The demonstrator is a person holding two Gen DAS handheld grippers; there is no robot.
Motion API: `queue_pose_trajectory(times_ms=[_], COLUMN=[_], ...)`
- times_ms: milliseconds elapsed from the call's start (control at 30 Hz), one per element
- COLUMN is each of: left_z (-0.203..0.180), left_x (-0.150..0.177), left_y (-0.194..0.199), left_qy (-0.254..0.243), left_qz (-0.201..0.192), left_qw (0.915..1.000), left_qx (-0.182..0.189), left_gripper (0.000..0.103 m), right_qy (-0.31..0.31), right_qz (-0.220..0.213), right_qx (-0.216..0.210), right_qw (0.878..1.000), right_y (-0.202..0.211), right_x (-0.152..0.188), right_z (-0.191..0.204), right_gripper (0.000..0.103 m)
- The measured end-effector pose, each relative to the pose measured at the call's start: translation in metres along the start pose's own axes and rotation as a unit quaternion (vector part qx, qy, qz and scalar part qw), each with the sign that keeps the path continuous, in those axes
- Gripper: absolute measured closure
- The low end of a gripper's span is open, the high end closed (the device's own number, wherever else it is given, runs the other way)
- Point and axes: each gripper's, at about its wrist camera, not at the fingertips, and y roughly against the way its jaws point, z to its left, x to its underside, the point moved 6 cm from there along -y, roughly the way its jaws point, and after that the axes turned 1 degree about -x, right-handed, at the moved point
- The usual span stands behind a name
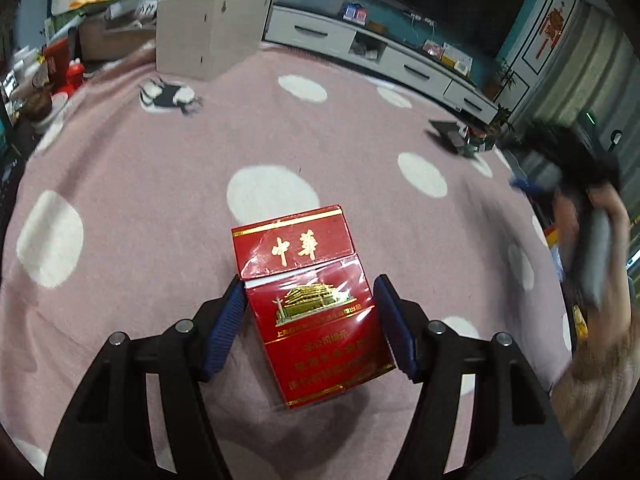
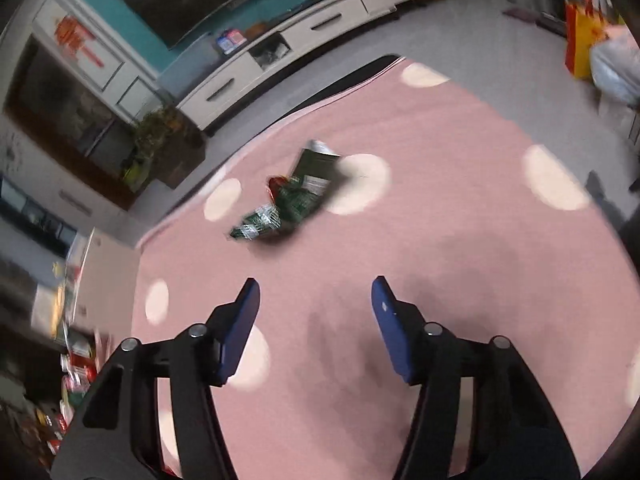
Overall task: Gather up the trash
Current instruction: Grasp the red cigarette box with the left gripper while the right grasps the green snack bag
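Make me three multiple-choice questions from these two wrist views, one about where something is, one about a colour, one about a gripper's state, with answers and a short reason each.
1. Where is the red cigarette pack?
A. between the left gripper's pads
B. on the TV cabinet
C. inside the cardboard box

2. What colour is the dotted cloth under the trash?
A. green with stripes
B. pink with white dots
C. plain grey

3. What does the right gripper hold?
A. the crumpled green wrappers
B. a bottle
C. nothing, its jaws stand apart

Answers: 1 A, both blue pads flank the pack's sides. 2 B, pink fabric with white spots fills both views. 3 C, only cloth shows between its pads; the crumpled green wrappers lie ahead, untouched.
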Motion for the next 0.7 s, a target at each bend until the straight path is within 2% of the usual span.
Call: queue_pose_trajectory(times_ms=[67,133,267,300,367,500,633,700], left_z=[-0.002,-0.001,-0.003,-0.002,-0.001,0.002,0.001,-0.002], left_x=[0.003,0.002,0.002,0.003,0.002,-0.001,-0.001,0.000], left_y=[-0.003,-0.003,-0.004,-0.004,-0.005,-0.006,-0.005,-0.002], left_qy=[-0.006,-0.002,0.000,0.002,0.005,0.017,0.017,0.013], left_qz=[0.007,0.006,0.005,0.006,0.008,0.008,0.008,0.005], left_qw=[0.9999,0.9999,0.9998,0.9997,0.9995,0.9993,0.9991,0.9993], left_qx=[0.010,0.013,0.019,0.023,0.029,0.031,0.037,0.036], left_gripper=[0.038,0.038,0.037,0.037,0.037,0.038,0.038,0.038], right_qy=[-0.008,-0.035,-0.076,-0.093,-0.113,-0.098,-0.082,-0.060], right_qz=[0.002,-0.009,-0.016,0.000,0.025,0.025,0.041,0.050], right_qx=[-0.008,-0.039,-0.019,-0.018,-0.013,-0.017,-0.030,-0.015], right_qw=[1.000,0.999,0.997,0.996,0.993,0.995,0.995,0.997], right_y=[-0.019,-0.029,-0.053,-0.063,-0.075,-0.073,-0.052,-0.035], right_x=[-0.008,-0.015,-0.027,-0.027,-0.024,-0.022,-0.012,-0.004], right_z=[0.017,0.023,0.016,0.012,0.003,-0.001,-0.009,-0.019], right_gripper=[0.046,0.046,0.047,0.049,0.067,0.082,0.087,0.087])
